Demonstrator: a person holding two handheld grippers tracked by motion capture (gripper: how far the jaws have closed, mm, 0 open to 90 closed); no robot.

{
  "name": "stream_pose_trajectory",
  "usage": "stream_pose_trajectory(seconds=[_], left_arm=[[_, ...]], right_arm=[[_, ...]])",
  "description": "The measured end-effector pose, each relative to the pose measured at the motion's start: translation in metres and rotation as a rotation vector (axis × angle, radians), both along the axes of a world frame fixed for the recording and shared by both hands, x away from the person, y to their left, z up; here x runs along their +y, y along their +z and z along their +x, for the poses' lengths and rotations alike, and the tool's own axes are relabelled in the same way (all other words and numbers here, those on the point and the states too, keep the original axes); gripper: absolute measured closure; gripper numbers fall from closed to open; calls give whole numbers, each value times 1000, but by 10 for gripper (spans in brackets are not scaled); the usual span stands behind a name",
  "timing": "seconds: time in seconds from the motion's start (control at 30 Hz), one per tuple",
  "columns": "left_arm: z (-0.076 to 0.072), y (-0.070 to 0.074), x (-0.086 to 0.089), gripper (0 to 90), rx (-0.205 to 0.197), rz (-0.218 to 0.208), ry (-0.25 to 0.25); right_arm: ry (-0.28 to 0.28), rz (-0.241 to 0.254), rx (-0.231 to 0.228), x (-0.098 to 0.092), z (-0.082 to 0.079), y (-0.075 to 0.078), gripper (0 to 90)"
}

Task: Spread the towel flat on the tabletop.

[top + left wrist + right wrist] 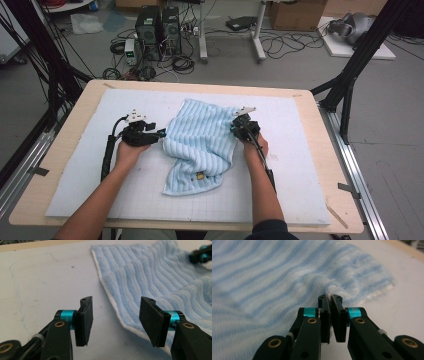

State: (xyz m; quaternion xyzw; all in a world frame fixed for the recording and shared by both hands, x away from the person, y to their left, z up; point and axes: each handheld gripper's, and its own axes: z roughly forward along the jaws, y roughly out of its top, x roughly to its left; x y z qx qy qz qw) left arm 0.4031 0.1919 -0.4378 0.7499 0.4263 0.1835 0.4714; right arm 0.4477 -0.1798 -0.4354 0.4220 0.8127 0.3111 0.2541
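Right gripper view: our right gripper (331, 298) pinches a fold of the rumpled light-blue striped terry towel (200, 145) (edge bunched between the pads). Our left gripper (116, 315) stands spread over the white grid mat (300, 170), just beside the towel's white-edged hem.

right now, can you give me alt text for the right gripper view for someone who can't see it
The right gripper is shut on a pinched fold of a light blue striped towel, close up, with a sliver of cloth between its black pads. The towel lies spread and rumpled on a white table mat.
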Motion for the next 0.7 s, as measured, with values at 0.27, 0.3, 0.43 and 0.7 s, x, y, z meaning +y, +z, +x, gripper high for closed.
stream_pose_trajectory(seconds=[0.27,0.3,0.43,0.7], left_arm=[[-2,0,-8,447,2,-15,-47],[-2,0,-8,447,2,-15,-47],[-2,-1,-12,440,11,-55,-91],[-9,-3,-38,396,21,-79,-241]], right_arm=[[-151,67,-34,-14,27,13,752],[-145,70,-45,-15,25,15,723],[-93,134,-69,-19,11,24,619],[1,174,-64,-39,-37,28,555]])
